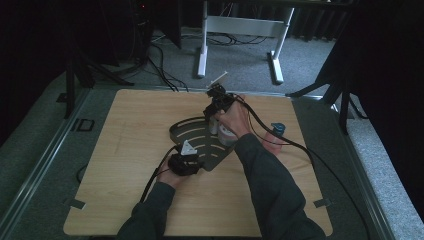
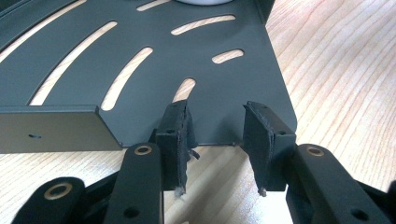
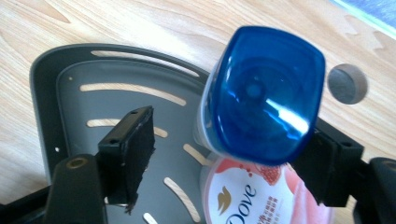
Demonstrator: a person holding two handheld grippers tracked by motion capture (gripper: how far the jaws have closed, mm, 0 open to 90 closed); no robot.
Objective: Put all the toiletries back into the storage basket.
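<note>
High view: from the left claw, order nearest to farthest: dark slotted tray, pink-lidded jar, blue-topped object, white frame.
1. Dark slotted metal tray, right at the left claw.
2. Round pink-lidded jar, on the tray's right side.
3. Small blue-topped object, on the table, far right.
4. White metal frame, on the floor behind.

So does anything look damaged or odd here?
Yes: the foam pads on the left gripper are frayed, with loose shreds along their edges. The right gripper's pad also looks ragged at its lower edge.
</note>
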